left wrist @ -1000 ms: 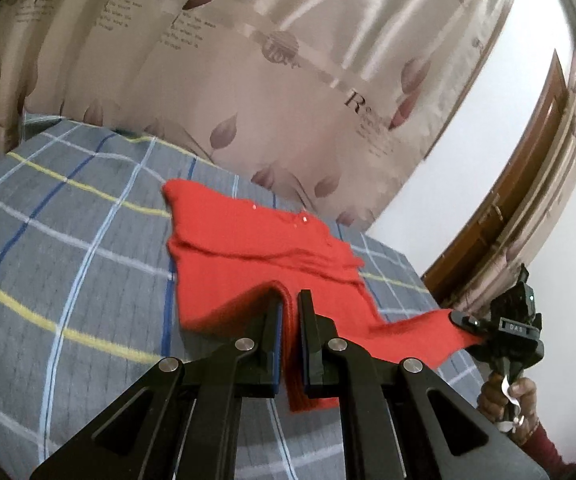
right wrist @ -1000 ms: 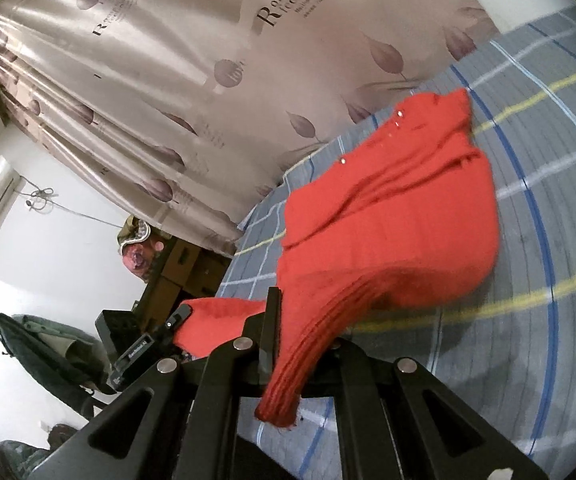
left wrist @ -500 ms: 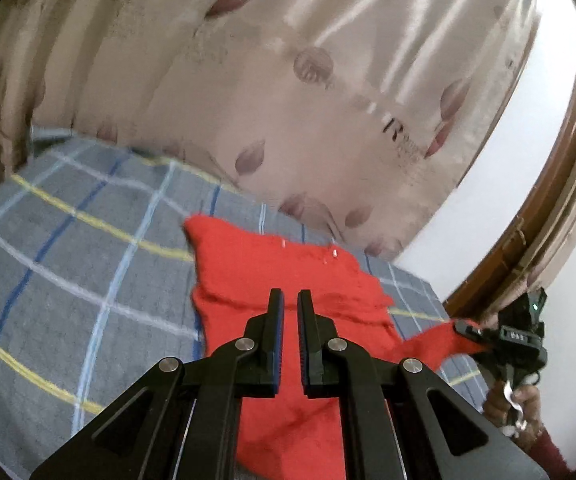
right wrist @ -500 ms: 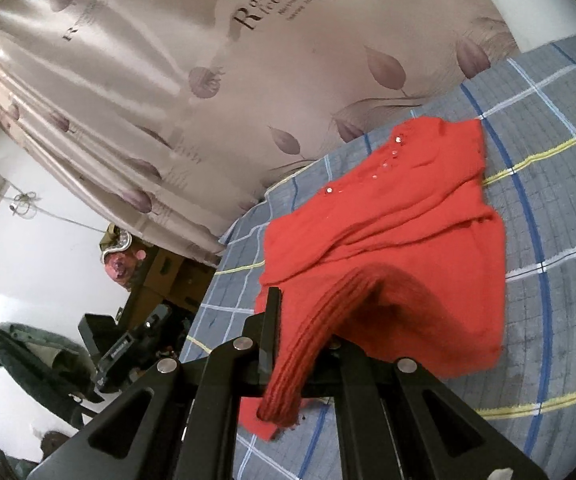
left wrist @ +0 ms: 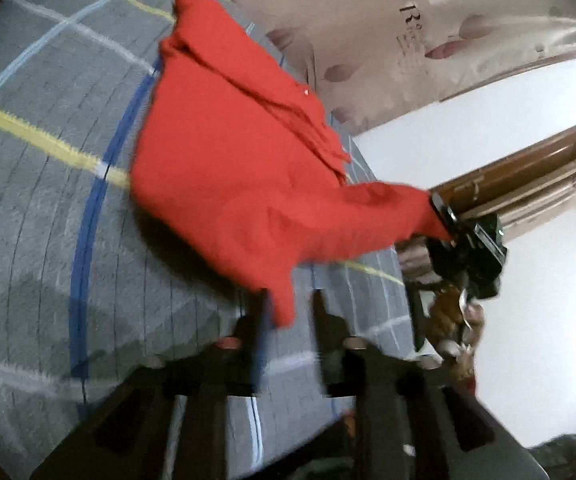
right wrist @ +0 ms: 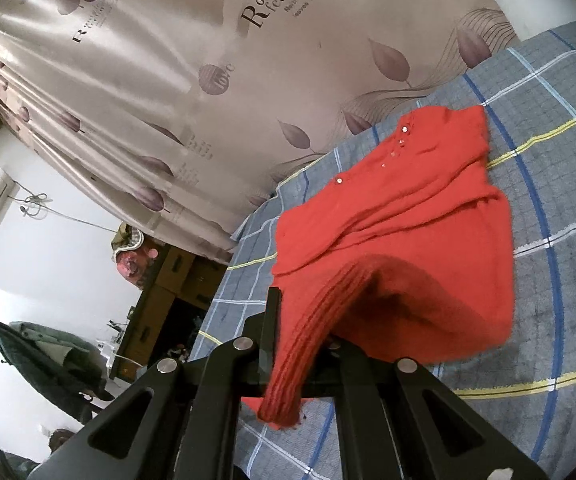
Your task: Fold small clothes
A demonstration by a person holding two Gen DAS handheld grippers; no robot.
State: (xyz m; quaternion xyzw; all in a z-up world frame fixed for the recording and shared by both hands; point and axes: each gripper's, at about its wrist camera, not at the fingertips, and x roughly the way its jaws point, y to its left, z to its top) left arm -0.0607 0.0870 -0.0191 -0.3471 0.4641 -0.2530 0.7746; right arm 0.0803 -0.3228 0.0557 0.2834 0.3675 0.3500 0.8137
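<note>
Red sweater [right wrist: 399, 240] lay mostly on the plaid bed [right wrist: 559, 280], collar end toward the curtain [right wrist: 168, 100]. Right gripper [right wrist: 299, 344] was clamped shut on the ribbed hem, lifted off the bed. Left gripper [left wrist: 288, 312] had just been opening; a sweater corner hung between its parted fingers [left wrist: 319, 320], apparently released. Judgement: to fold well, the left should drop its corner flat, then the right lay its hem level with it, no bunching. Boxes [right wrist: 176, 276] and a dark bag [right wrist: 48, 360] sat beyond the bed, not obstructing.
</note>
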